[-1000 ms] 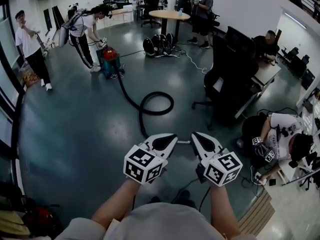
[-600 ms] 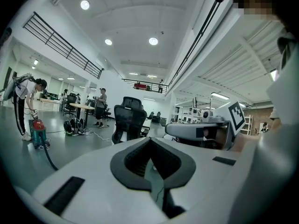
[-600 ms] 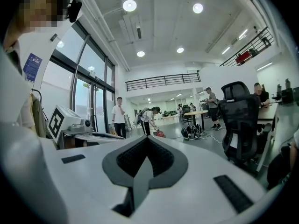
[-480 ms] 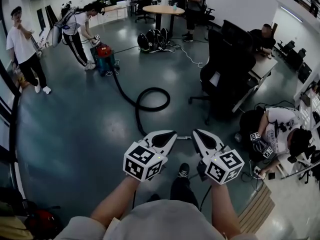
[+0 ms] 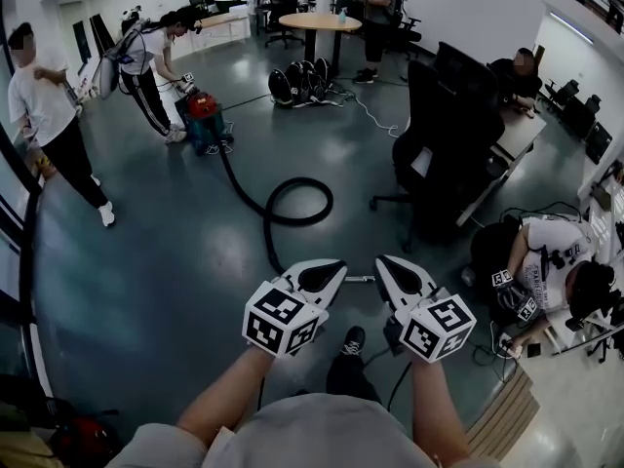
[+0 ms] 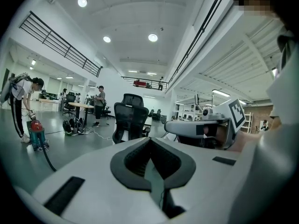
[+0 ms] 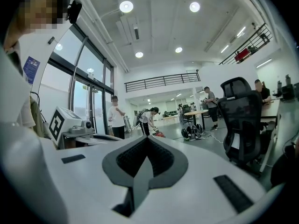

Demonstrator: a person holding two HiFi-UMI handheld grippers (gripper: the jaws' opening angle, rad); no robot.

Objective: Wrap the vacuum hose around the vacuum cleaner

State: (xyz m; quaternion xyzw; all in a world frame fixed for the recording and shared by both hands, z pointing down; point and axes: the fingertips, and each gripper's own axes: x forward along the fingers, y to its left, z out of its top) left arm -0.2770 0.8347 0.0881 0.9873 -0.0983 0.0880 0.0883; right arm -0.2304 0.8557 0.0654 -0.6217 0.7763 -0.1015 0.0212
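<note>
Empty tongs carried toward a vacuum across the floor

The left gripper [image 5: 330, 275] and right gripper [image 5: 388, 269] are held side by side, jaws pressed together on nothing, probably just being carried to the work. The vacuum [image 5: 203, 115] stands well ahead beside a bending person [image 5: 151, 61]. Its hose [image 5: 330, 201] trails back over the floor in one loop, ending near the left gripper. The floor [image 5: 146, 252] on the left is open, and a chair [image 5: 448, 154] crowds the right.

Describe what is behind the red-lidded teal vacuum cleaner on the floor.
A person in a white top and black trousers stands behind-left of the red-lidded teal vacuum cleaner, bending over its lid. Anything low right behind it is covered by its body and cannot be seen.
</note>
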